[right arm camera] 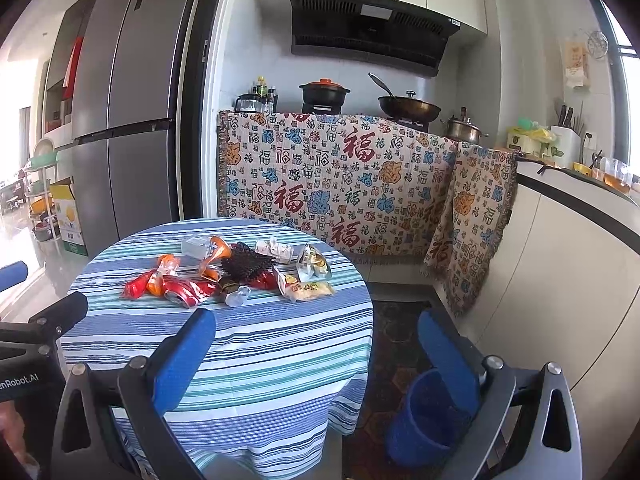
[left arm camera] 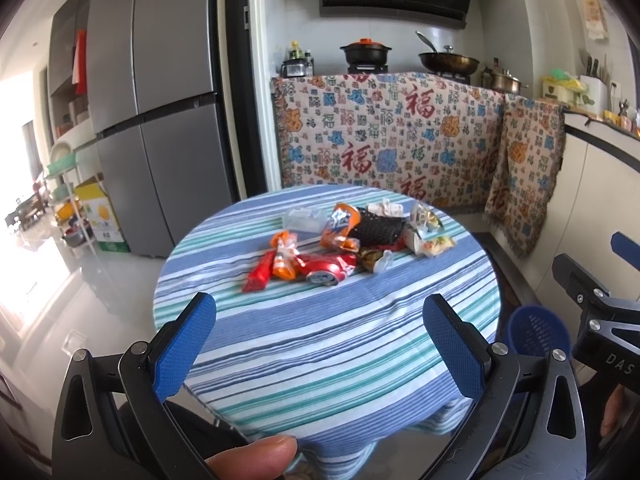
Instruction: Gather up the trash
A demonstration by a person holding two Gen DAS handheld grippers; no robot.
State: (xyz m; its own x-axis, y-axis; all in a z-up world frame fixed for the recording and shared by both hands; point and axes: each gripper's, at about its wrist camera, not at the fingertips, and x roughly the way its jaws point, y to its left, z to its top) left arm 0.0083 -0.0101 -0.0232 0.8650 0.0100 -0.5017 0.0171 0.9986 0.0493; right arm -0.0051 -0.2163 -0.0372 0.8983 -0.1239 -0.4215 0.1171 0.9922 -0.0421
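A pile of trash lies at the far side of a round table with a striped cloth: a crushed red can, red and orange wrappers, an orange packet, a black mesh piece, and white and yellow packets. My left gripper is open and empty over the near table edge. My right gripper is open and empty, near the table's right edge. A blue bin stands on the floor right of the table.
A grey fridge stands at back left, with a rack and cardboard box beside it. A counter draped with patterned cloth holds a stove, pot and wok. A white counter runs along the right.
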